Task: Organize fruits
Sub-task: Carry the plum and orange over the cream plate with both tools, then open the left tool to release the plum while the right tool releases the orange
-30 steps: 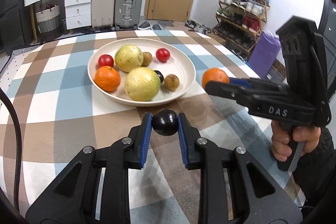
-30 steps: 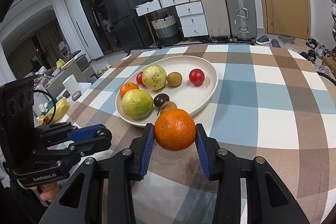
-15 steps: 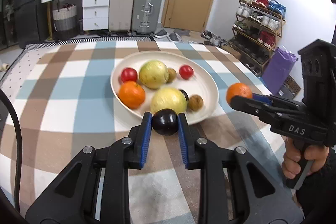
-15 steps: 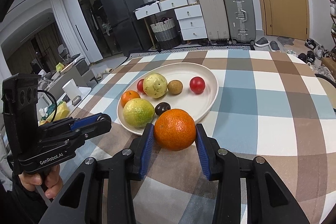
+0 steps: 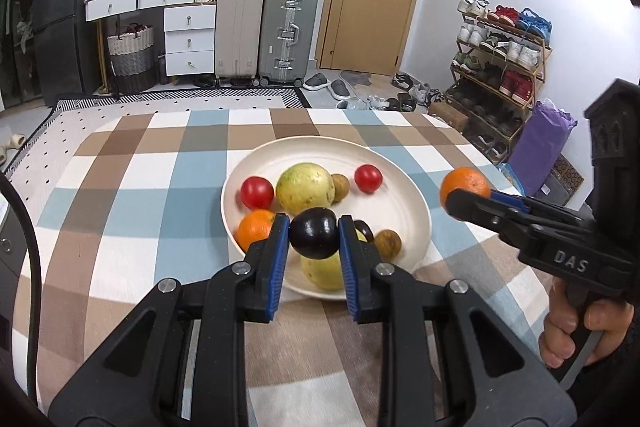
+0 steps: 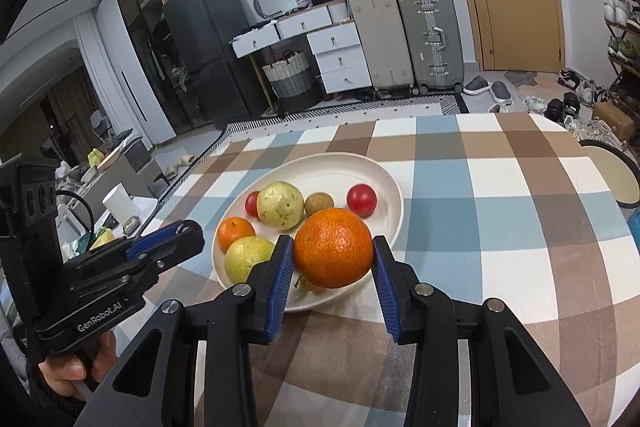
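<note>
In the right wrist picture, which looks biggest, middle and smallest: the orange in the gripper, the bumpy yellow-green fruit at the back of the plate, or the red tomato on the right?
1. Held orange, though it is nearest the camera.
2. Bumpy yellow-green fruit.
3. Red tomato.

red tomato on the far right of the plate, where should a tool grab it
Take the red tomato across its round middle, coming from above with one pad on each side. It sits apart on bare plate; only the small brown fruit lies close, to its left.
</note>
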Available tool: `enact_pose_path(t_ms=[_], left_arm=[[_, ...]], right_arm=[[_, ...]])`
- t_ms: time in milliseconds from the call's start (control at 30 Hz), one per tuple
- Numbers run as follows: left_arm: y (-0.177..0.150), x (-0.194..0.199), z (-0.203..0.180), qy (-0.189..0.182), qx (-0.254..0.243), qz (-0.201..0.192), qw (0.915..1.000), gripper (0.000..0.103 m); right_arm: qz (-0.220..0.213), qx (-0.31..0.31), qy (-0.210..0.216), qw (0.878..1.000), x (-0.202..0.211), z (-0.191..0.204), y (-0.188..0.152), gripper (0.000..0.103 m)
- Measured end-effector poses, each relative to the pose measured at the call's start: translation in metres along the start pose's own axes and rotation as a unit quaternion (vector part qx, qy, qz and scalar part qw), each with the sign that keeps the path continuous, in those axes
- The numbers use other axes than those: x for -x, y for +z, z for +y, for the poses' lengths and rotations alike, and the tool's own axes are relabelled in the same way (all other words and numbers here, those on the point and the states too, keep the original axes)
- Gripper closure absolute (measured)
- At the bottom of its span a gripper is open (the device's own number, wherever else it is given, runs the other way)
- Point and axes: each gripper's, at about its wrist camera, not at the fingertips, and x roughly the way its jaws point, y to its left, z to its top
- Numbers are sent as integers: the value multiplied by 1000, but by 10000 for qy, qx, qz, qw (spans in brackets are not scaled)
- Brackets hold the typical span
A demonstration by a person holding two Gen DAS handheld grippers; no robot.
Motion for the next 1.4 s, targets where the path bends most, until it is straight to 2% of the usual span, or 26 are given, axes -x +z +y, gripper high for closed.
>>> enact_pose_path(t_ms=[233,467,967,1100,1133,1167,1233,1267,1300,1367,1400], left_arm=[[14,-18,3,0,28,-52,10000,81],[23,-36,4,65,47,-85,9999,81],[16,-57,4,42,30,81,10000,81],[14,-58,1,55,-2,95,9999,81],[13,-56,1,88,-7,93,9999,81],[13,-56,0,104,-23,108,9999,81],[12,-53,-2,124,-66,125,9998,73],[11,-51,-3,188,-83,137,9997,57],[11,-49,-3,258,-73,141,9995,35],[8,-41,-4,442,-60,20,9990,21],[6,-35,-4,422,-83,-93,9990,19]], right_arm=[[-76,-204,-196,9996,-12,-4,8,63],[123,-350,-160,9992,-32,-9,17,63],[563,-421,-303,9971,-74,-7,7,62],[402,-220,-366,9983,-66,-2,8,51],[316,-150,-444,9984,-62,-1,8,45],[243,-99,-501,9984,-58,0,8,33],[109,-22,-554,9984,-48,-2,6,21],[64,9,-596,9982,-44,-4,5,17],[43,24,-633,9980,-40,-5,5,16],[-15,72,-753,9971,-31,-8,3,8],[-26,84,-785,9969,-28,-10,2,6]])
